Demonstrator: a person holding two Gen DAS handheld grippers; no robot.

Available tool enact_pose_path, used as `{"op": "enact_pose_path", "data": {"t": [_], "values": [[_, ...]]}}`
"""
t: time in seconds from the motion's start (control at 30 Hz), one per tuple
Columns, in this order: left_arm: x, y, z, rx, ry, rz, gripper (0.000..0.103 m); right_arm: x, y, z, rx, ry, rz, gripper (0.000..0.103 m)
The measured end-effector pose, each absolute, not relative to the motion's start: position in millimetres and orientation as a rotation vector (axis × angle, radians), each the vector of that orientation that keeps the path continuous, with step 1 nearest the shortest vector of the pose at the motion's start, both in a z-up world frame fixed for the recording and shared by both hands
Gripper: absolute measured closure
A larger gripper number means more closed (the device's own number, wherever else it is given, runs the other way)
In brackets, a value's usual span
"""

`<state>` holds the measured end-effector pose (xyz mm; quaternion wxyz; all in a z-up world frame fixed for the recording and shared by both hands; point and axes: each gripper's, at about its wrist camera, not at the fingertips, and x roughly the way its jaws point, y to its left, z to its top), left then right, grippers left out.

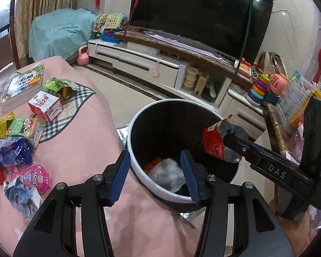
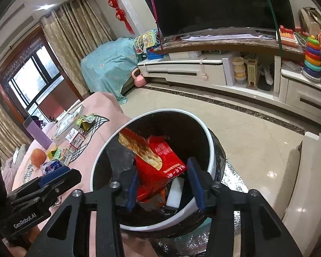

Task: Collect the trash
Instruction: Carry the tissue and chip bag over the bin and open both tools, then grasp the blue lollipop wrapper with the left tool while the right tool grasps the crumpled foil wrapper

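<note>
The crumpled red snack wrapper (image 2: 158, 165) hangs over the mouth of the round, white-rimmed black trash bin (image 1: 137, 117). The right gripper (image 2: 163, 184) has its jaws spread, though the wrapper seems to touch its left pad. The left gripper (image 1: 155, 175) is parted and empty. Glossy packets (image 1: 35, 176) and small cartons (image 1: 45, 105) litter the pink tablecloth (image 1: 85, 141) just beside the bin.

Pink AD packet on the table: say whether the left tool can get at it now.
Probably yes. The left tool is open and empty near the bin, and the pink packet lies on the tablecloth to its left with nothing over it; a crumpled wrapper lies close beside it.
</note>
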<state>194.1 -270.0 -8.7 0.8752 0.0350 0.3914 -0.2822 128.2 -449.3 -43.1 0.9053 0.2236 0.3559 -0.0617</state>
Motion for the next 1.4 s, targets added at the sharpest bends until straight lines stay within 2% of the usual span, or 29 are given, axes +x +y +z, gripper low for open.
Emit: {"op": "enact_pose_path", "data": {"t": [0.17, 0.23, 0.47, 0.53, 0.73, 1.0, 1.23, 1.4], "values": [[189, -255, -10, 0.065, 0.812, -0.565, 0.045, 126, -450, -40, 0.465, 0.726, -0.122, 0.045], [187, -248, -11, 0.06, 0.813, -0.556, 0.042, 124, -448, -39, 0.469, 0.717, -0.118, 0.035], [174, -212, -16, 0.03, 0.818, -0.512, 0.041, 122, -435, -34, 0.476, 0.706, -0.093, 0.032], [170, -200, -17, 0.023, 0.817, -0.5, 0.04, 120, -426, -32, 0.473, 0.701, -0.077, 0.025], [157, -159, -22, 0.0, 0.818, -0.447, 0.04, 114, -392, -30, 0.458, 0.692, -0.022, 0.015], [145, -98, -34, -0.058, 0.83, -0.362, 0.04, 113, -339, -36, 0.435, 0.719, 0.065, 0.012], [136, -47, -45, -0.106, 0.844, -0.283, 0.04, 117, -297, -46, 0.409, 0.755, 0.139, 0.004], [132, -14, -52, -0.124, 0.853, -0.226, 0.037, 121, -270, -56, 0.387, 0.786, 0.179, 0.002]]}}
